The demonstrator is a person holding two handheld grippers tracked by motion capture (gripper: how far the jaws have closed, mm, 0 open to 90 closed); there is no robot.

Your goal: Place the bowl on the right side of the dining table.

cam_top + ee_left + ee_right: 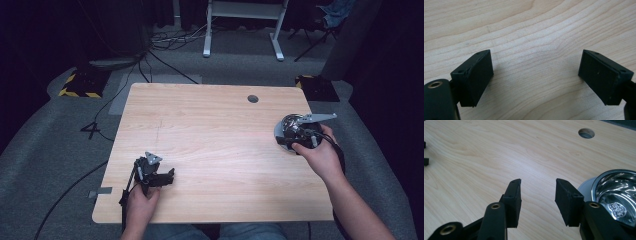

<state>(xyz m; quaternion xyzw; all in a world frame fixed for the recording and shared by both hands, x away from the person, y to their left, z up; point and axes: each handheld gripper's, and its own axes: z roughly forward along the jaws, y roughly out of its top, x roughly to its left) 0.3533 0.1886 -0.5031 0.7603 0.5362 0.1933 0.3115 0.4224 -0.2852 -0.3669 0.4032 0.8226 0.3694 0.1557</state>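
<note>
Bowl [616, 192], shiny steel, sits beside the open right tool [537, 195].

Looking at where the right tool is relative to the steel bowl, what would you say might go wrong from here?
1. The steel bowl sits near the table's right edge; a sideways nudge from the right tool could push it toward that edge.
2. The right tool is open over bare wood beside the bowl, not around its rim, so closing now would probably grip nothing.
3. The bowl's polished, curved wall may slip between the flat pads.
</note>
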